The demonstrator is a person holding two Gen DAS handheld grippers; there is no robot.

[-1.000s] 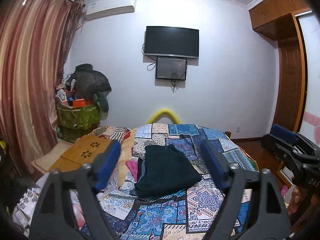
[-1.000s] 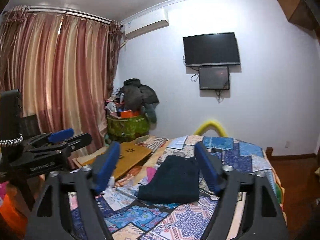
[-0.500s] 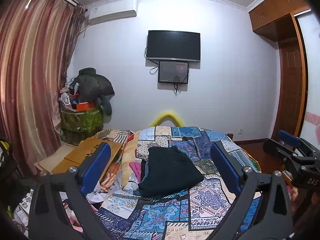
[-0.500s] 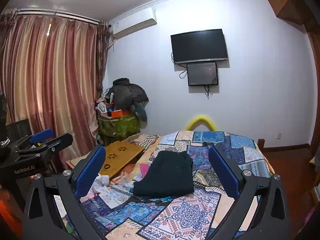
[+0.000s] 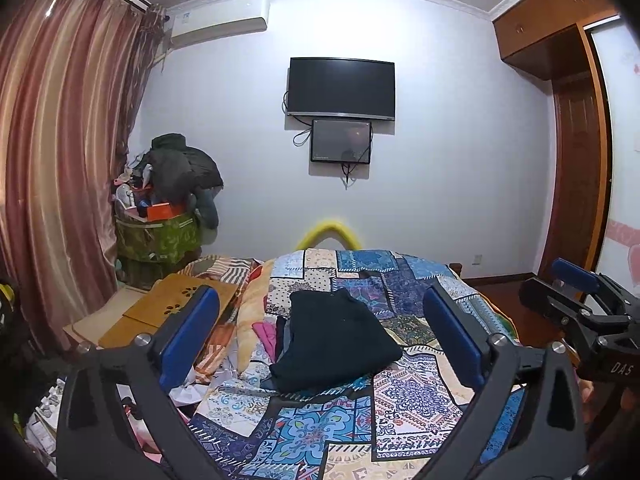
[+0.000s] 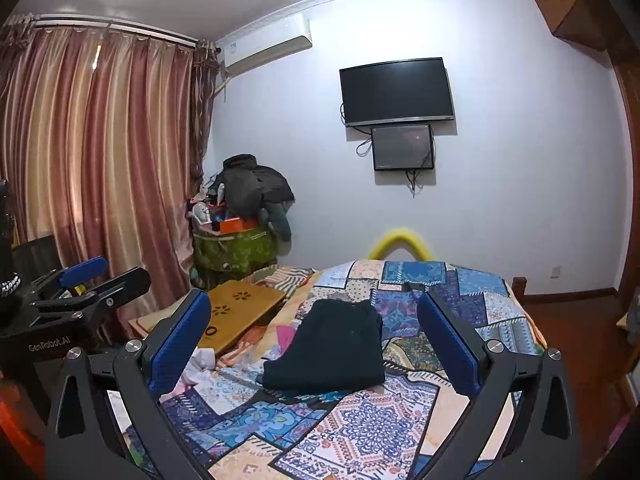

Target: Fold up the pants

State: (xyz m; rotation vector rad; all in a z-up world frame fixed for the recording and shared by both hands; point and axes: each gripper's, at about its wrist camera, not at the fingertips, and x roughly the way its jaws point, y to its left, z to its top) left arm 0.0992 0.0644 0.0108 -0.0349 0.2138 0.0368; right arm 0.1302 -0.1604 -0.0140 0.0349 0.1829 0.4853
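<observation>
The pants (image 5: 334, 340) lie as a compact dark rectangle on the patchwork bed (image 5: 400, 396), at about twelve o'clock from both cameras — already folded, by the look of it, and set near the middle where they rest flat. The left tongs (image 5: 322, 338) stand spread wide with nothing between the blue pads, well short of the cloth; the right tongs (image 6: 316, 340) are likewise released and empty. Both hang back level — probably because the fold needs no further hold. Pink clothing (image 5: 266, 332) lies at nine o'clock of the pants, just beside them.

Left gripper (image 5: 320, 334) and right gripper (image 6: 314, 332) jaws have spread from partly open to fully wide; nothing lies between them.
</observation>
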